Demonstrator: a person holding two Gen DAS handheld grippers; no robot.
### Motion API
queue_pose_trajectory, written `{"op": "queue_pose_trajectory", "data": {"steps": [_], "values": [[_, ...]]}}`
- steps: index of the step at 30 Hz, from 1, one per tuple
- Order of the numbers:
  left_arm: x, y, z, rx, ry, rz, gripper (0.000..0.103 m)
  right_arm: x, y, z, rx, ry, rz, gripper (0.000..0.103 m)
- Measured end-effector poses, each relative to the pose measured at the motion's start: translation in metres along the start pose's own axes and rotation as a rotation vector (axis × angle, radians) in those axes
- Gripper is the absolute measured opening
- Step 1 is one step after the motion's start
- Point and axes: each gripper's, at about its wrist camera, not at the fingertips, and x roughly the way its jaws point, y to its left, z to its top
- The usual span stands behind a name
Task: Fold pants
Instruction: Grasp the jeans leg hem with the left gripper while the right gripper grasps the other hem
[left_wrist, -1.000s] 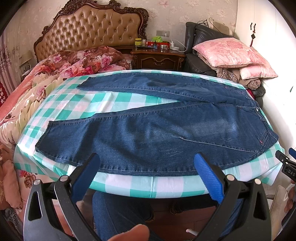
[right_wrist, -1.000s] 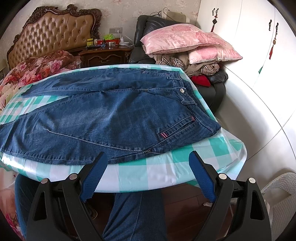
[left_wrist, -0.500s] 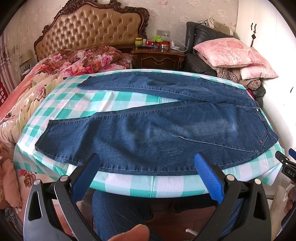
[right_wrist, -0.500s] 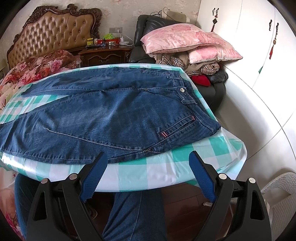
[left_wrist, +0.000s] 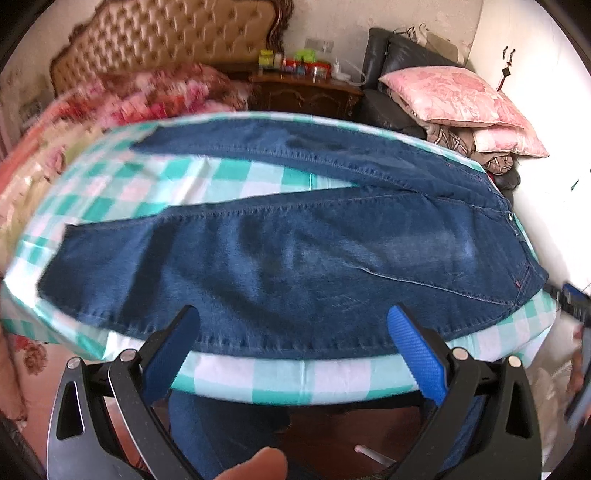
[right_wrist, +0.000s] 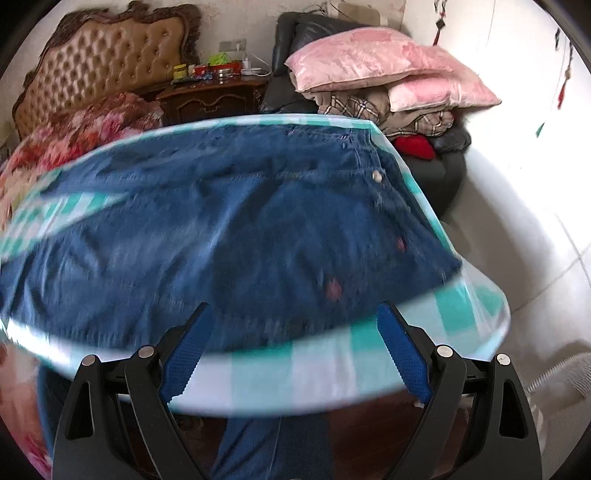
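Dark blue jeans lie flat on a table with a green-and-white checked cloth, legs spread apart to the left and waistband to the right. My left gripper hovers open at the near edge of the near leg, holding nothing. In the right wrist view the jeans fill the middle, with the waist button at the right. My right gripper is open over the near hem of the hip area, nothing between its blue pads. Both views are motion-blurred.
A bed with a tufted headboard and floral quilt stands behind left. A nightstand and a black chair piled with pink pillows sit behind right. A white wall runs along the right. The person's legs show under the table.
Both grippers have moved forward and closer to the jeans' near edge; the views are now blurred from that motion. The jeans have not shifted.
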Motion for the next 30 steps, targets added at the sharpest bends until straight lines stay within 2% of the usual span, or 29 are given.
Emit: {"op": "queue_pose_trajectory", "data": {"steps": [4,7,10,15,18,19,20,21,22,24,26,28,30], "values": [[0.033,0.025,0.027,-0.025,0.046,0.007,0.102,0.057,-0.039,0.095,0.048,0.038,-0.076,0.086],[0.057,0.042,0.05,-0.052,0.074,0.017,0.102,0.136,-0.07,0.174,0.082,0.15,-0.131,0.086],[0.081,0.056,0.073,-0.07,0.099,0.035,0.102,0.207,-0.084,0.227,0.056,0.246,-0.201,0.085],[0.115,0.076,0.109,-0.076,0.14,0.058,0.102,0.295,-0.104,0.284,0.121,0.342,-0.202,0.083],[0.128,0.086,0.128,-0.085,0.145,0.065,0.101,0.327,-0.105,0.296,0.111,0.376,-0.206,0.083],[0.133,0.089,0.138,-0.089,0.146,0.064,0.101,0.333,-0.105,0.296,0.107,0.387,-0.2,0.067],[0.138,0.092,0.147,-0.089,0.148,0.064,0.101,0.337,-0.105,0.297,0.11,0.374,-0.173,0.063],[0.143,0.095,0.155,-0.091,0.151,0.063,0.101,0.337,-0.105,0.299,0.124,0.372,-0.105,0.038],[0.15,0.1,0.164,-0.098,0.154,0.063,0.101,0.338,-0.101,0.302,0.119,0.378,-0.068,0.021],[0.162,0.109,0.184,-0.115,0.164,0.041,0.101,0.331,-0.084,0.304,0.019,0.363,-0.112,0.015],[0.177,0.125,0.215,-0.156,0.169,0.004,0.096,0.308,-0.071,0.307,-0.028,0.301,-0.119,0.014],[0.191,0.148,0.25,-0.23,0.171,-0.031,0.089,0.276,-0.07,0.309,-0.011,0.233,-0.072,0.014],[0.205,0.169,0.282,-0.294,0.173,-0.049,0.087,0.234,-0.066,0.307,-0.019,0.162,-0.022,0.014]]}}
